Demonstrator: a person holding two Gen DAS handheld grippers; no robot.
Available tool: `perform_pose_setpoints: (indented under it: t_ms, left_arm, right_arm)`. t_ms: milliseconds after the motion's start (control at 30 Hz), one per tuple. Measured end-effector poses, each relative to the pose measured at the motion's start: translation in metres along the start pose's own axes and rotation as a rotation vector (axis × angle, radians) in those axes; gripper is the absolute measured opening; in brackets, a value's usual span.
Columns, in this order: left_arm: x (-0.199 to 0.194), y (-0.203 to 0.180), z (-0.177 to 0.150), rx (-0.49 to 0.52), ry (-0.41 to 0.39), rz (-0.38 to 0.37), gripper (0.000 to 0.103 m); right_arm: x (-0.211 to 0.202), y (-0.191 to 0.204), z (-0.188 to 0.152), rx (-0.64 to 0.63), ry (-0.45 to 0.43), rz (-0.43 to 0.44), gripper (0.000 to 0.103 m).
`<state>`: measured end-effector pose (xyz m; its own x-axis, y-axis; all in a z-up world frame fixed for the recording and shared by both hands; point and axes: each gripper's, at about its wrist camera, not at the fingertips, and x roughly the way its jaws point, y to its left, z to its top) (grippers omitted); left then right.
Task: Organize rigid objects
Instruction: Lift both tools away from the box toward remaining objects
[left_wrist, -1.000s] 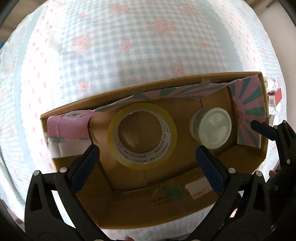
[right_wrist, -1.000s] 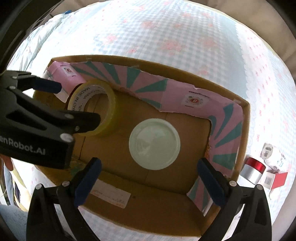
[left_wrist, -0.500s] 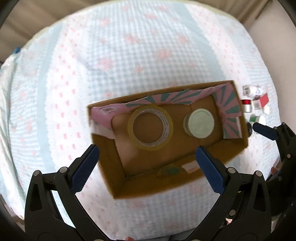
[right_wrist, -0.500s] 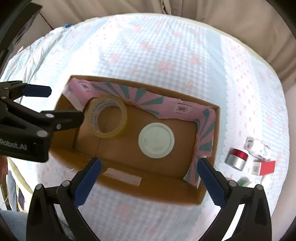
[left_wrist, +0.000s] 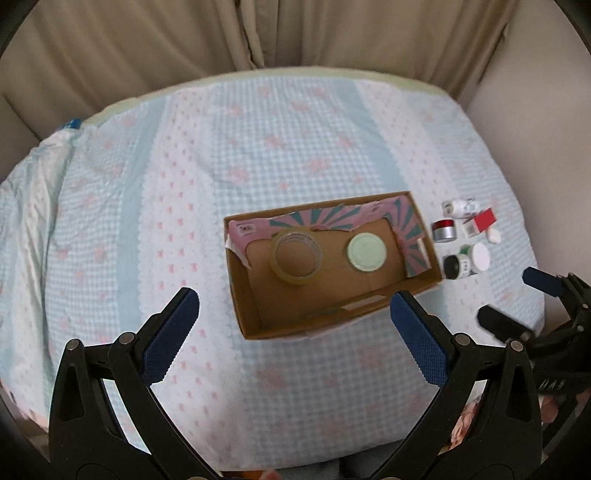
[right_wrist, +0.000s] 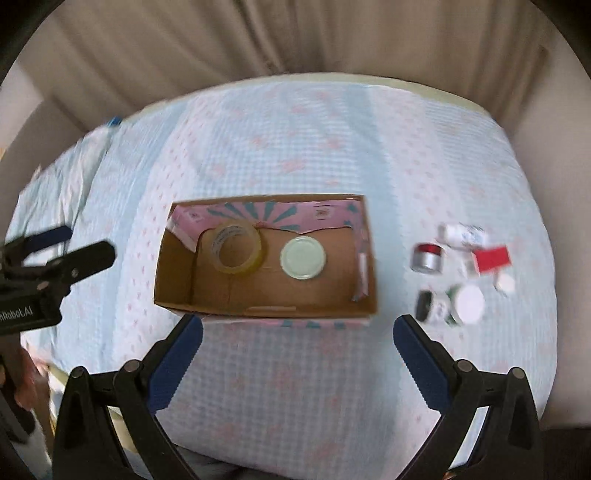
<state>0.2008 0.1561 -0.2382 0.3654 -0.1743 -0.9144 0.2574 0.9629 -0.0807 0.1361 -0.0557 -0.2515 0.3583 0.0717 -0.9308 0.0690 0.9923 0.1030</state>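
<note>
Inside, cardboard box (right_wrist: 177, 295) holds tape roll (right_wrist: 236, 249), white lid (right_wrist: 303, 257); both tongs released, empty

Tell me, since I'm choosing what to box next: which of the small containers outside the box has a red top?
The silver jar with the red top, beside the cardboard box on its right. The containers nearer the camera show white and black tops.

Tape roll (left_wrist: 297, 257) and lid (left_wrist: 366, 253) inside box (left_wrist: 251, 314).
</note>
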Motion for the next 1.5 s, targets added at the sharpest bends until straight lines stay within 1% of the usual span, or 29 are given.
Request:
perform_pose_setpoints:
  t_ms: [100,233,367,500,567,633,700,800,933,1067,1233,1333,1433,1500]
  left_arm:
    - [-0.019,-0.009,-0.012,-0.004,-0.04,-0.005,0.103]
    - [-0.037,-0.031,-0.025,-0.011,-0.069,-0.033,0.103]
    - [-0.043,-0.07,-0.036,0.011,-0.088,-0.045,0.103]
    - [-0.041,-0.118,-0.046,0.001,-0.101,-0.026,0.103]
    - [-0.038,-0.145,-0.05,-0.032,-0.097,-0.006,0.103]
    - [-0.031,-0.168,-0.051,-0.068,-0.079,0.009,0.103]
    - [-0.024,-0.194,-0.051,-0.099,-0.075,0.008,0.103]
    - [-0.006,-0.226,-0.046,-0.122,-0.049,0.027,0.103]
    - [0.011,-0.261,-0.034,-0.145,-0.026,0.021,0.103]
    - [0.038,-0.289,-0.017,-0.126,-0.006,0.035,0.103]
    - [0.078,-0.308,0.006,-0.105,0.034,0.023,0.103]
    - [0.102,-0.317,0.02,-0.09,0.057,0.013,0.103]
    - [0.13,-0.323,0.032,-0.085,0.1,0.013,0.103]
    - [0.151,-0.324,0.039,-0.087,0.136,0.0,0.103]
  right_arm:
    - [-0.026,-0.023,-0.014,0.061,-0.052,-0.035,0.103]
    - [-0.053,-0.053,-0.031,0.071,-0.096,-0.064,0.103]
    - [-0.067,-0.096,-0.048,0.072,-0.137,-0.087,0.103]
    - [-0.072,-0.146,-0.059,0.02,-0.17,-0.06,0.103]
    - [-0.07,-0.165,-0.061,-0.023,-0.173,-0.052,0.103]
    - [-0.065,-0.187,-0.063,-0.078,-0.155,-0.049,0.103]
    - [-0.058,-0.211,-0.063,-0.117,-0.144,-0.027,0.103]
    - [-0.047,-0.243,-0.06,-0.129,-0.123,-0.015,0.103]
    - [-0.034,-0.284,-0.054,-0.098,-0.103,0.006,0.103]
    - [-0.013,-0.312,-0.046,-0.066,-0.093,0.033,0.103]
    - [0.017,-0.326,-0.041,-0.071,-0.094,0.066,0.103]
    - [0.033,-0.324,-0.041,-0.111,-0.092,0.071,0.103]
    - [0.048,-0.318,-0.041,-0.165,-0.075,0.075,0.103]
    - [0.057,-0.313,-0.04,-0.208,-0.07,0.061,0.103]
